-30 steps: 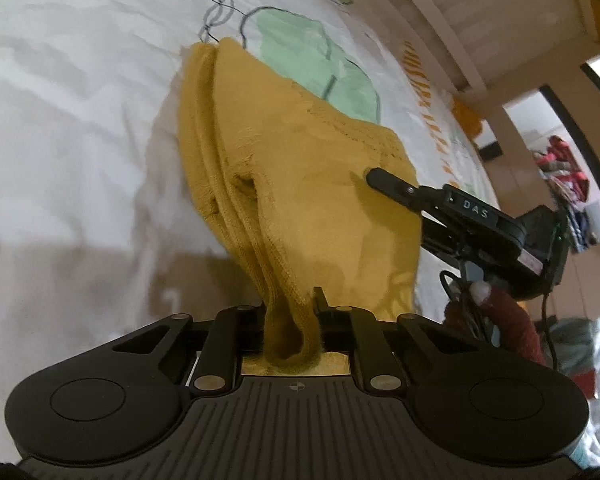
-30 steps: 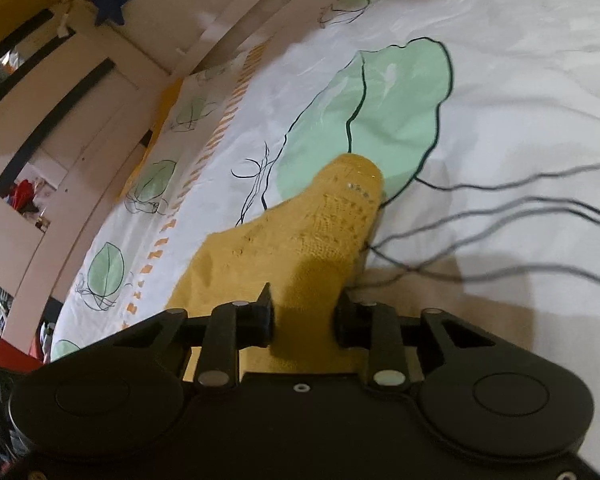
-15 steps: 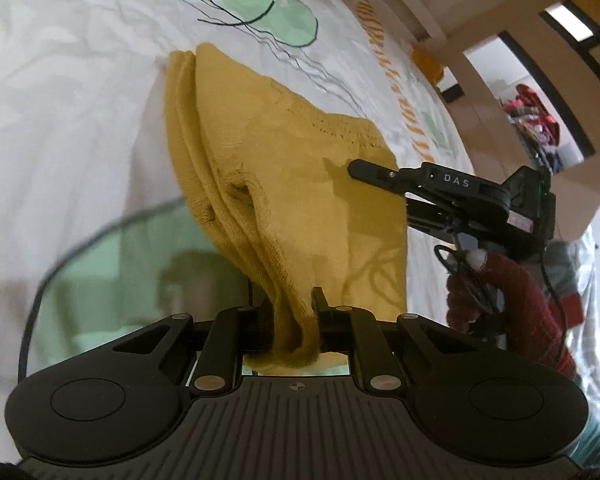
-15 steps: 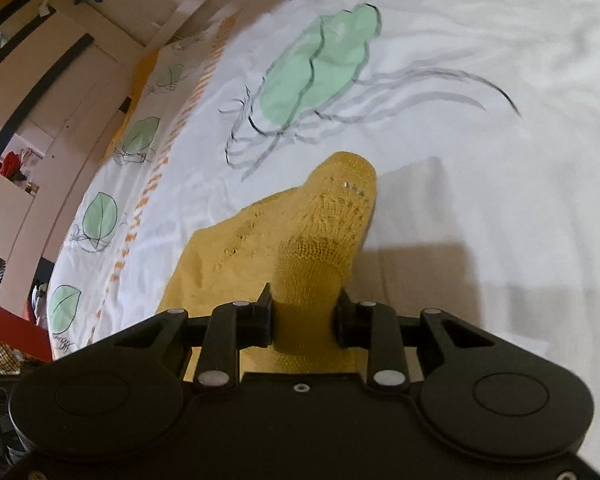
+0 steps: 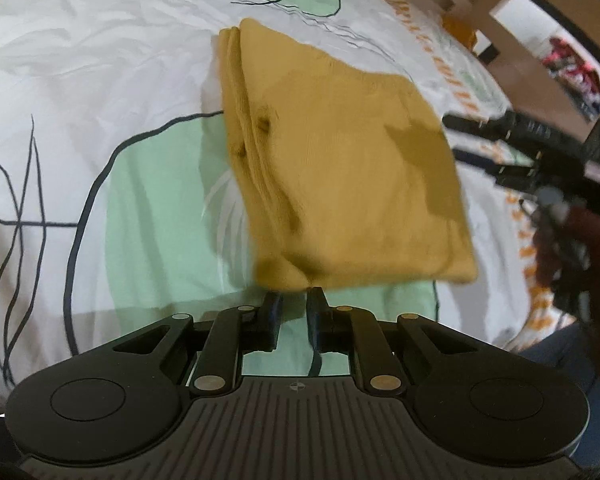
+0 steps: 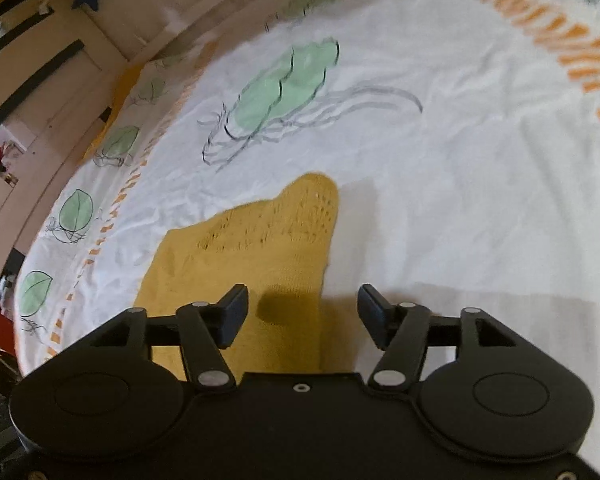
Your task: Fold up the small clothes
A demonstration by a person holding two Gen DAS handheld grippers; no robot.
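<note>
Left wrist view: a folded mustard-yellow knit garment (image 5: 340, 152) is seen lying on a white bedsheet (image 5: 80, 60) printed with green leaves and dark line drawings. The garment's long axis is run from about 5 o'clock, near the camera, to 11 o'clock, where a narrow folded corner is pointed away. Several stacked layers are shown along its 9 o'clock edge. The left gripper (image 5: 294, 300) is found at 6 o'clock, its jaws drawn nearly together with only a slim gap between them. Their tips are set just under the garment's near edge, and no cloth is seen between them; through the gap only the green print is visible. At 3 o'clock the right gripper (image 5: 496, 148) is seen, blurred, just off the garment's edge, carried by a hand in a dark red glove (image 5: 572, 248).

In the right wrist view the garment (image 6: 268, 240) is laid from 6 o'clock up toward 12 o'clock, its openwork-knit corner pointed to 12 o'clock. The right gripper (image 6: 302, 312) has its jaws standing wide and opening. Cloth is seen lying in the left part of the gap, but it is pressed by neither pad. A pale wooden bed frame (image 6: 80, 52) is seen at 10 o'clock beyond the sheet (image 6: 480, 160).
</note>
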